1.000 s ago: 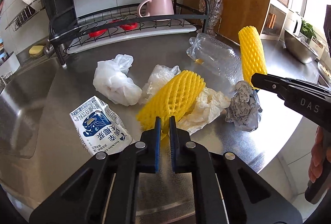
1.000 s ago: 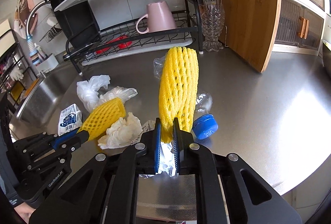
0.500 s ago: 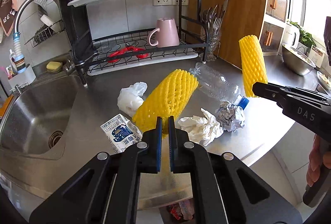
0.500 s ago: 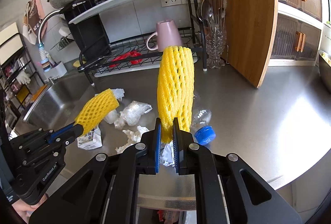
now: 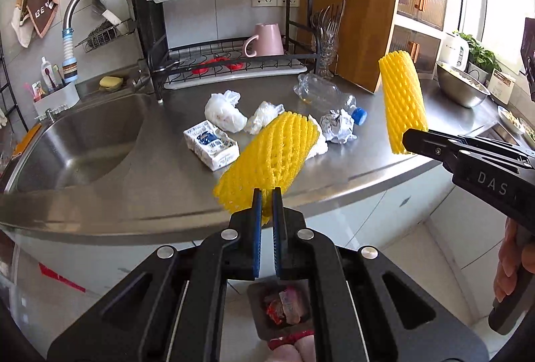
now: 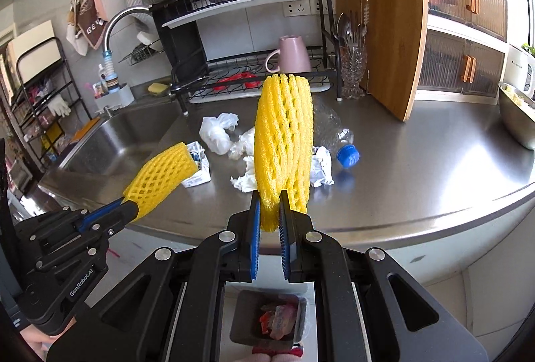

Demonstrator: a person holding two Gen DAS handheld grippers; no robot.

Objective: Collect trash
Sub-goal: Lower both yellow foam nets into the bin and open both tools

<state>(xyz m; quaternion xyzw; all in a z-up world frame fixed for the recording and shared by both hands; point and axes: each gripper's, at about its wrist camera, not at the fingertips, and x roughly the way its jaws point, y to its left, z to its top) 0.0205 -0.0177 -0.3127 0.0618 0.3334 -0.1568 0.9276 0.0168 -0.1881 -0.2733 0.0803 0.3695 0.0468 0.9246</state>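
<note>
Above the steel surface (image 5: 160, 194), both claws have lifted clear, left claw (image 5: 265, 194) and right claw (image 6: 269, 198) each pinching a yellow foam fruit net (image 5: 271, 158) (image 6: 284, 141); binning seems next.

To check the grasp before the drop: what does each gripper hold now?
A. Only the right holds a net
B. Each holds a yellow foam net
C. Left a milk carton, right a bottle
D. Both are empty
B: the left gripper and the right gripper each pinch a yellow foam net above the counter edge.
</note>
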